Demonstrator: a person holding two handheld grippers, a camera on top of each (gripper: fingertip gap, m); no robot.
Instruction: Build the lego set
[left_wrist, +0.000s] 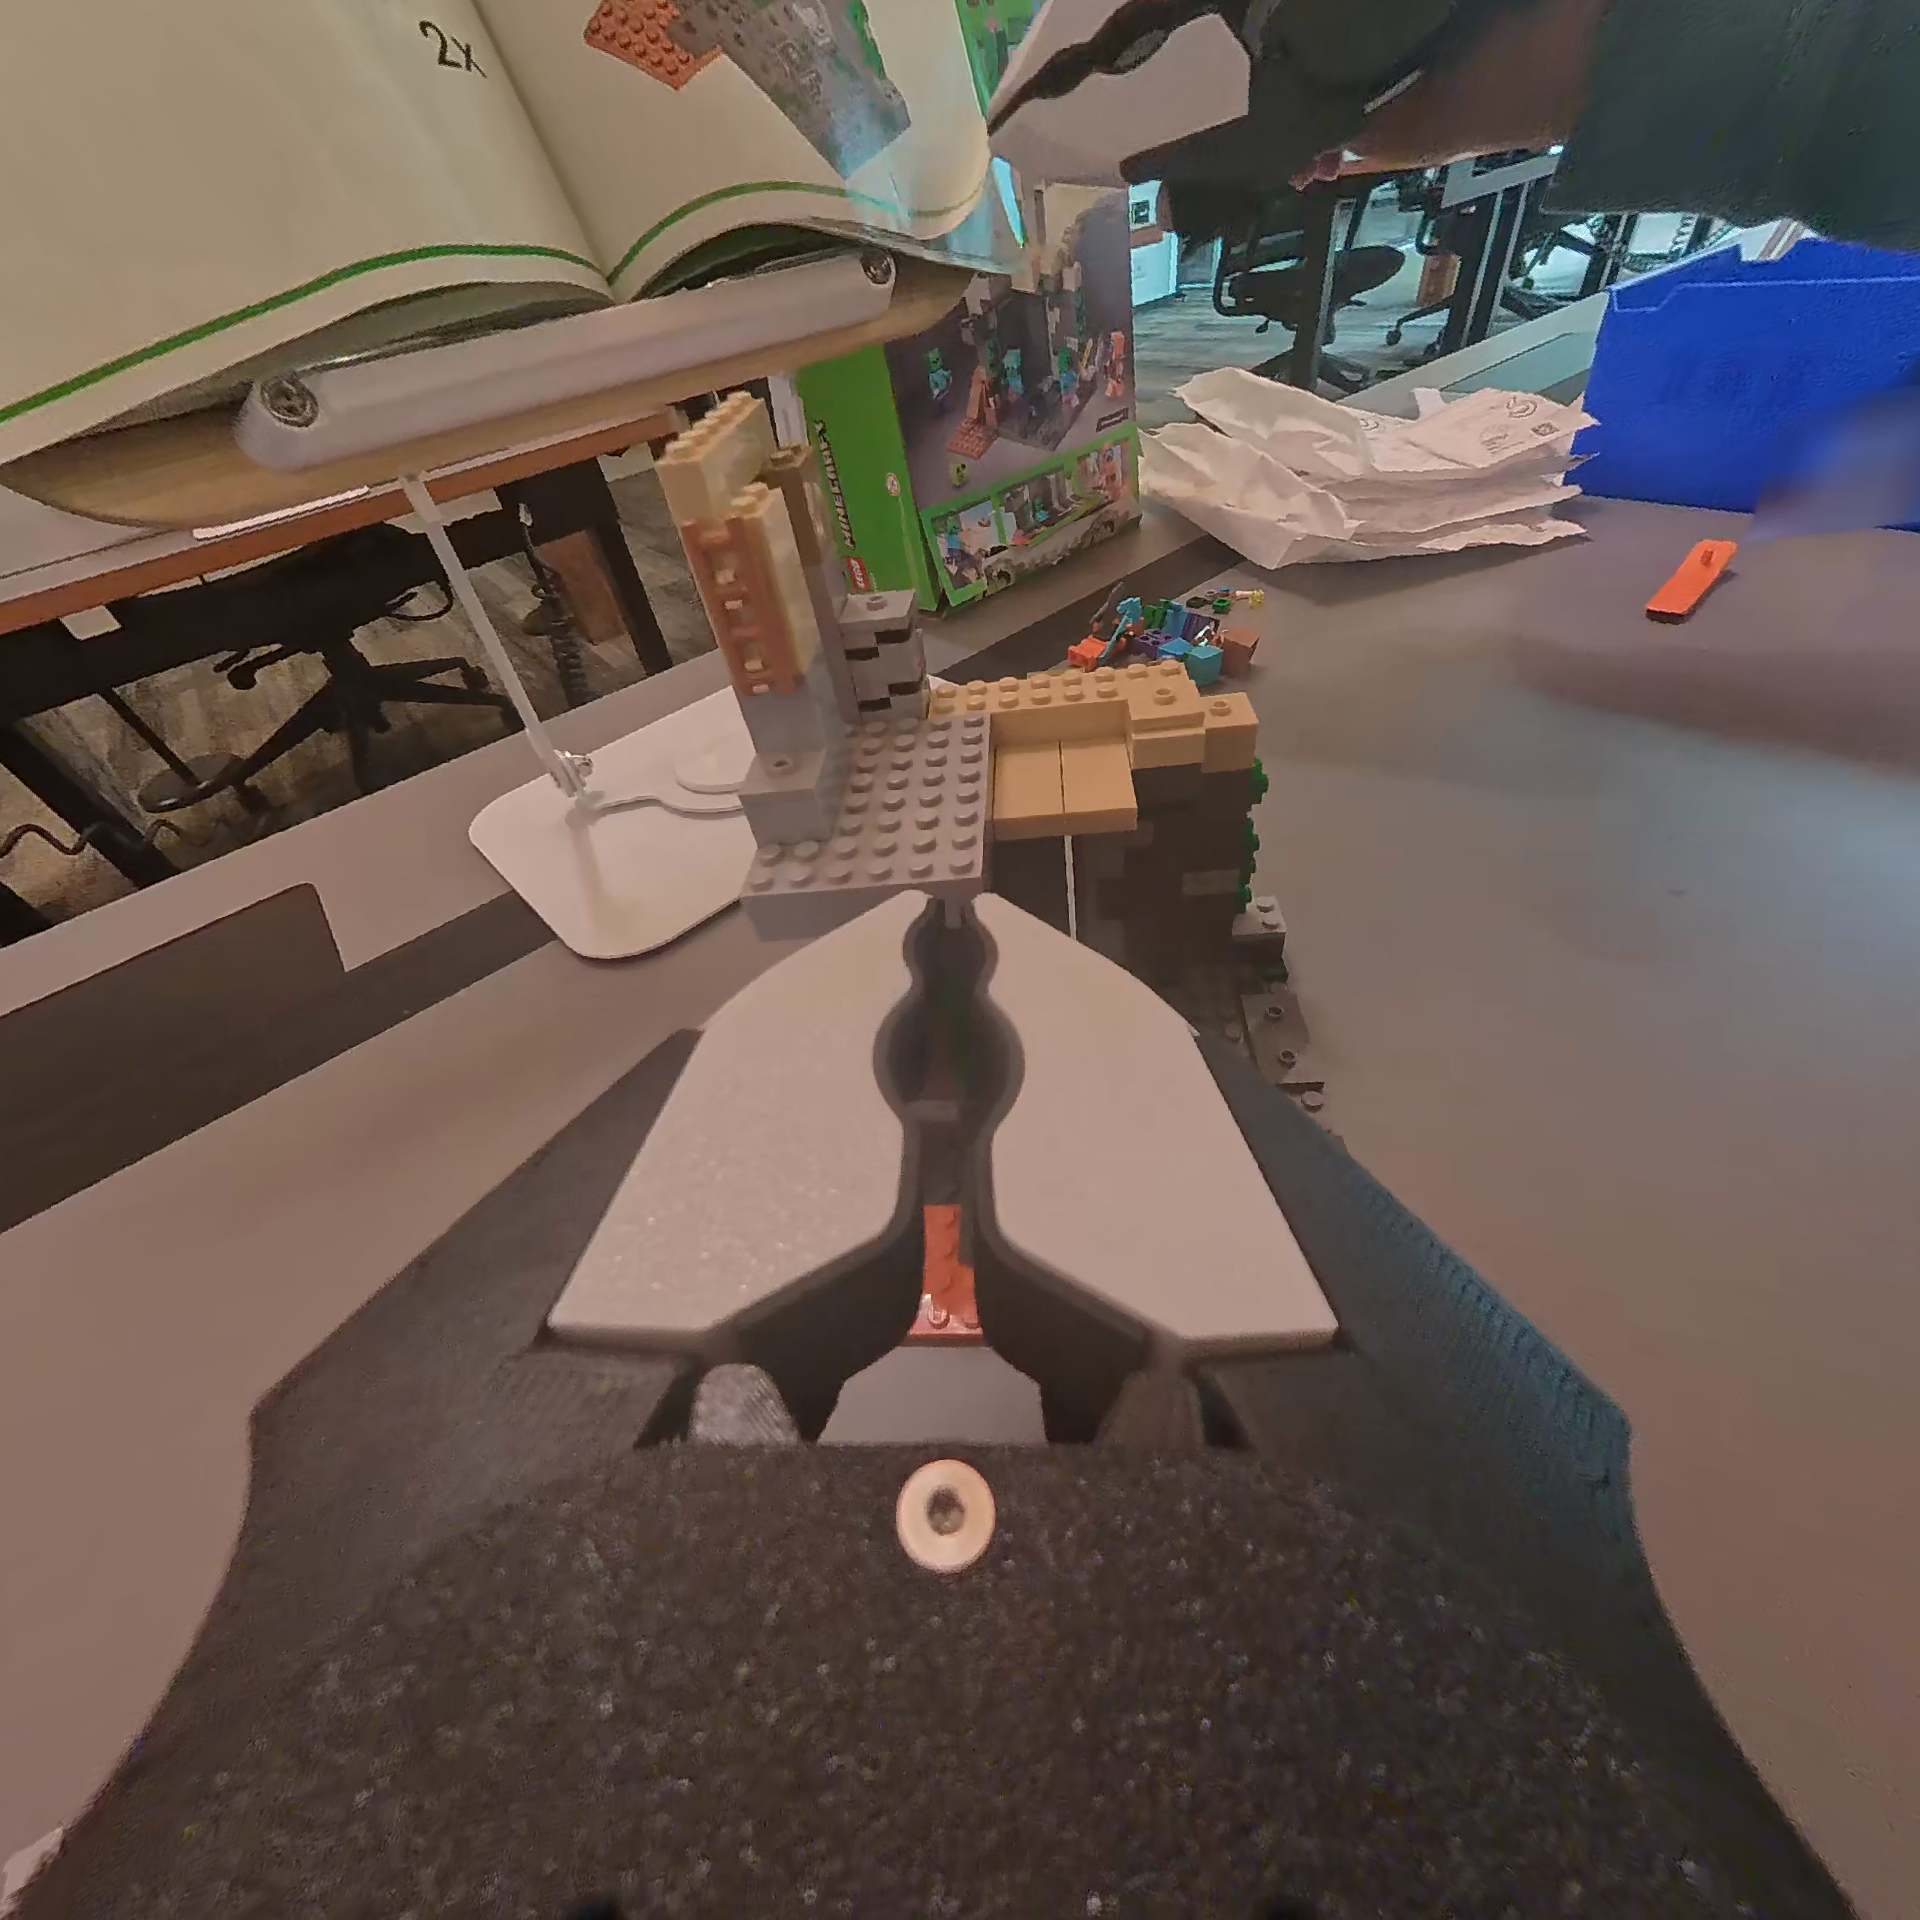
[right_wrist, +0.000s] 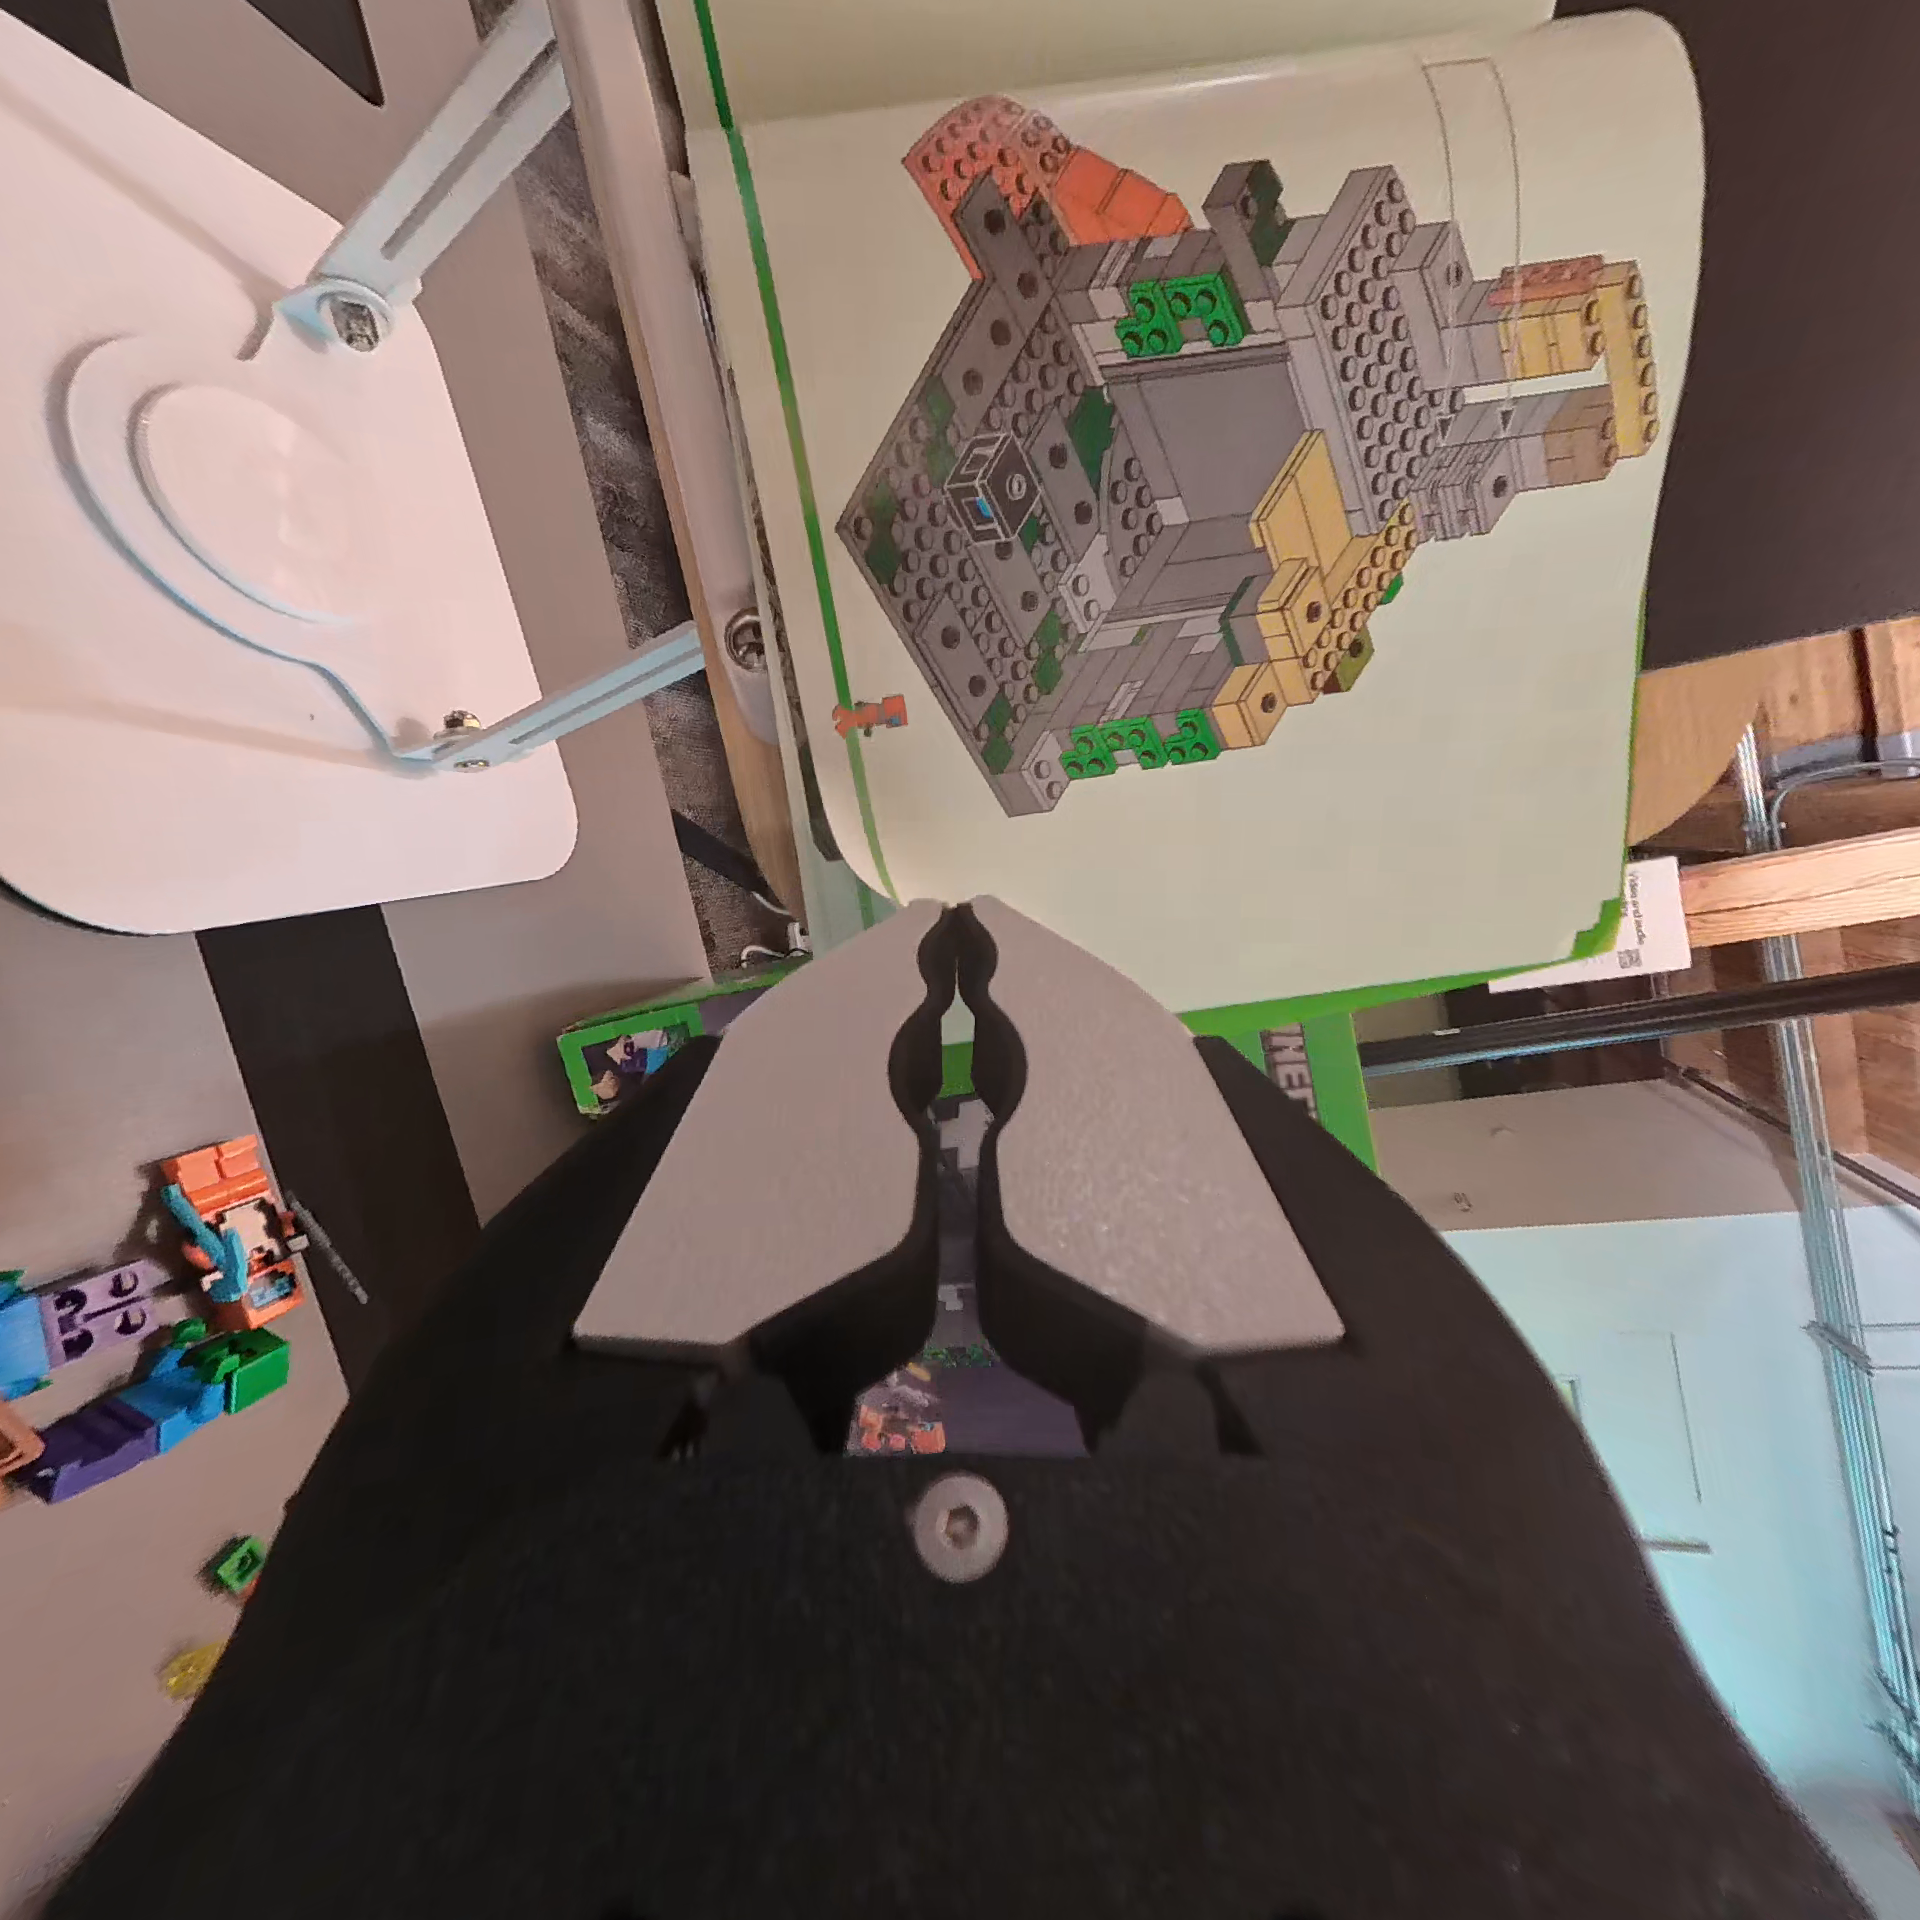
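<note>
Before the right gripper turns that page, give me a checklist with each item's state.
1. Right gripper shut on the booklet page edge: ok.
2. Left gripper jaws closed at the grey plate of the build: ok; whether it actually grips the plate: cannot tell.
3. Build standing upright on the table: ok.
4. Booklet seated on the stand ledge: ok.
5. Minifigures apart from the stand base: ok.
</note>
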